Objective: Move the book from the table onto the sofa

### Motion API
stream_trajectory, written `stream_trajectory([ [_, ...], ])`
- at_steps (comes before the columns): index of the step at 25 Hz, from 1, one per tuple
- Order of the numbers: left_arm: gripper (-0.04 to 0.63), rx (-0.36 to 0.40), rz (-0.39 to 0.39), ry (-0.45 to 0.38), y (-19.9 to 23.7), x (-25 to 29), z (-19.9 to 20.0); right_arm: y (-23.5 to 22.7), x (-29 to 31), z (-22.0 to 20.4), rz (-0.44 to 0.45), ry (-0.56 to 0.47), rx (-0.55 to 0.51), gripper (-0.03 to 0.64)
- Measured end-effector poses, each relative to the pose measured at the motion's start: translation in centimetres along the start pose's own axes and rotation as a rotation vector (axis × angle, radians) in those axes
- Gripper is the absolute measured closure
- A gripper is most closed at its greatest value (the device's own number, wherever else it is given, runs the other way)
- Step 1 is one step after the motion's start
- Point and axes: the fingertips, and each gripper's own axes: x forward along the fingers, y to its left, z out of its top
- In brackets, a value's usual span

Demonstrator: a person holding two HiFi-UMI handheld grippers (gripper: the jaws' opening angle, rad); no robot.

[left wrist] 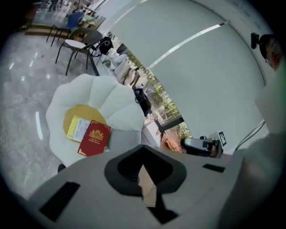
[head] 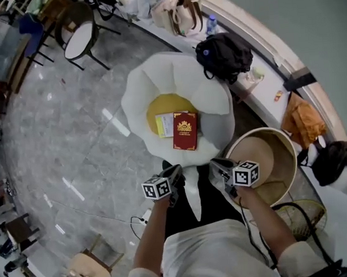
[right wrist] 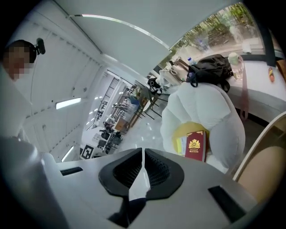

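Note:
The red book with a gold crest lies flat on the yellow middle of the white flower-shaped sofa. It partly overlaps a yellow-and-white booklet. The book shows in the left gripper view at lower left and, as the same book, in the right gripper view at right. My left gripper and right gripper are held side by side close to my body, on the near side of the sofa and apart from the book. Both are shut with nothing between the jaws.
A round wooden table with a raised rim stands right of the sofa. A black backpack sits on the white ledge behind it, an orange bag further right. A chair stands at the far left on the marble floor.

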Motion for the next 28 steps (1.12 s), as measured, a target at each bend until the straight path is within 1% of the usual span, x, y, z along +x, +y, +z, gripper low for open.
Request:
stream_trajectory([
  [2, 0.594, 0.058, 0.015, -0.014, -2.1, -2.4, 0.3, 1.7, -2.0, 0.7, 0.001, -0.017, -0.031, 0.574],
  [4, 0.594, 0.093, 0.030, -0.015, -3.8, -4.8, -0.1, 2.9, -3.9, 0.9, -0.014, -0.030, -0.061, 0.574],
  [6, 0.594, 0.097, 0.042, -0.027, -5.0, -7.1, -0.5, 4.0, -5.3, 1.0, -0.027, -0.037, -0.091, 0.575],
  [9, 0.594, 0.078, 0.059, -0.096, -6.1, -10.1, 0.1, 5.1, -5.8, 1.4, -0.034, -0.031, -0.132, 0.575],
  [11, 0.594, 0.063, 0.061, -0.127, -6.8, -11.7, 0.2, 5.9, -5.8, 1.3, -0.034, -0.021, -0.145, 0.575],
  [13, 0.594, 0.059, 0.051, -0.130, -7.7, -13.1, -0.5, 7.1, -6.0, 0.5, -0.040, -0.010, -0.161, 0.575],
  [16, 0.594, 0.079, 0.024, -0.127, -8.6, -15.3, -2.1, 9.7, -6.0, -1.1, -0.048, -0.007, -0.212, 0.574],
  [20, 0.594, 0.129, -0.016, -0.169, -9.5, -17.6, -2.0, 13.4, -5.9, -1.5, -0.052, -0.036, -0.278, 0.574],
  [23, 0.594, 0.183, -0.041, -0.172, -10.0, -19.5, -2.5, 15.8, -5.9, -2.9, -0.064, -0.062, -0.298, 0.574],
  [25, 0.594, 0.212, -0.058, -0.176, -10.1, -21.0, -3.0, 17.0, -5.9, -4.1, -0.083, -0.075, -0.311, 0.574],
  [28, 0.594, 0.234, -0.084, -0.187, -10.1, -23.2, -3.9, 18.4, -6.2, -5.7, -0.132, -0.095, -0.345, 0.574],
])
